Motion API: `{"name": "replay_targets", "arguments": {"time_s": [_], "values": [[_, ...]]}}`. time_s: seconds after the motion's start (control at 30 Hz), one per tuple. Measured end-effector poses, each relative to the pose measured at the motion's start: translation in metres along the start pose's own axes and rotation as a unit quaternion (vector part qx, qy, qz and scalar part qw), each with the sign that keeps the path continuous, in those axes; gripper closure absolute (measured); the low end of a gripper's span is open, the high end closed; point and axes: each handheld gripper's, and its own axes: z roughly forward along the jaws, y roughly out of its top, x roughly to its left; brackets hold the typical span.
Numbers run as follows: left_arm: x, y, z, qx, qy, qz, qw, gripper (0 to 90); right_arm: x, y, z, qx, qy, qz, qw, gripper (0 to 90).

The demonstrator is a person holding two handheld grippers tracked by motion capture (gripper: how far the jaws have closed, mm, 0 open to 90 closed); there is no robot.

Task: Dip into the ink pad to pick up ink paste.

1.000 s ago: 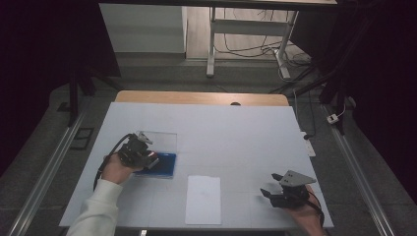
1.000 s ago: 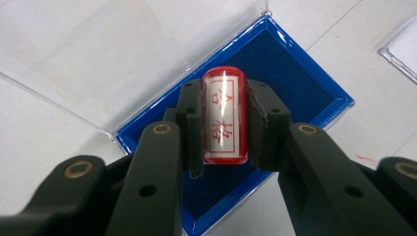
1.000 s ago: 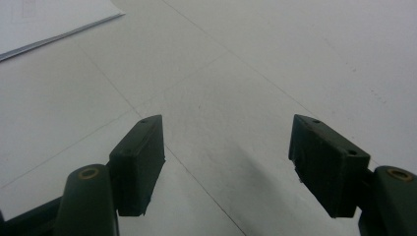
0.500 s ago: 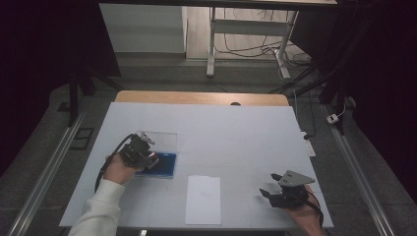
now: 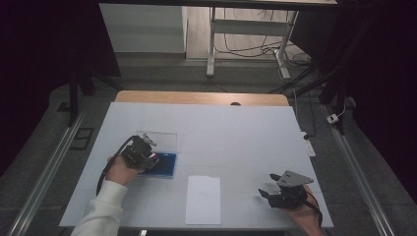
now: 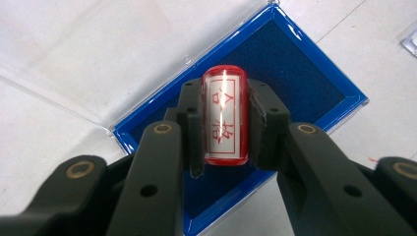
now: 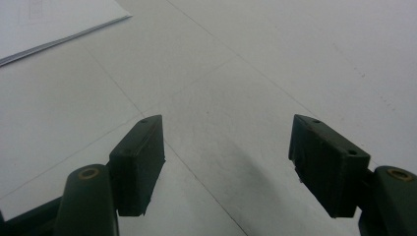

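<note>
My left gripper [image 6: 225, 129] is shut on a red cylindrical stamp [image 6: 224, 115] whose white label carries red characters. It holds the stamp just above the dark blue ink pad [image 6: 300, 83] of an open blue case. In the high view the left gripper [image 5: 146, 156] sits at the left of the table over the ink pad [image 5: 166, 166]. The case's clear lid [image 5: 161, 140] lies flat behind it. My right gripper [image 5: 268, 190] stands open near the front right of the table. Nothing is between the right gripper's [image 7: 226, 142] jaws.
A white sheet of paper [image 5: 203, 199] lies at the front middle of the white table [image 5: 236, 137], and its corner [image 7: 44, 19] shows at the upper left of the right gripper view. A wooden strip [image 5: 201, 97] runs along the far edge.
</note>
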Motion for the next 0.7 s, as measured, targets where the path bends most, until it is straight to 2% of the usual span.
{"name": "replay_targets", "arguments": {"time_s": [0.07, 0.3, 0.7], "values": [[-0.0009, -0.0001, 0.0001, 0.0, 0.003, 0.001, 1.0, 71.0, 0.0, 0.0001, 0.0, -0.001, 0.0, -0.001, 1.0, 29.0], [0.0035, -0.0034, 0.0005, -0.011, -0.01, -0.007, 0.9999, 71.0, 0.0014, 0.0009, 0.0, -0.001, 0.002, -0.001, 1.0, 29.0], [0.0048, -0.005, 0.0008, -0.017, -0.015, -0.009, 0.9997, 71.0, 0.0003, 0.0009, -0.0019, -0.004, -0.002, -0.001, 1.0, 29.0]]}}
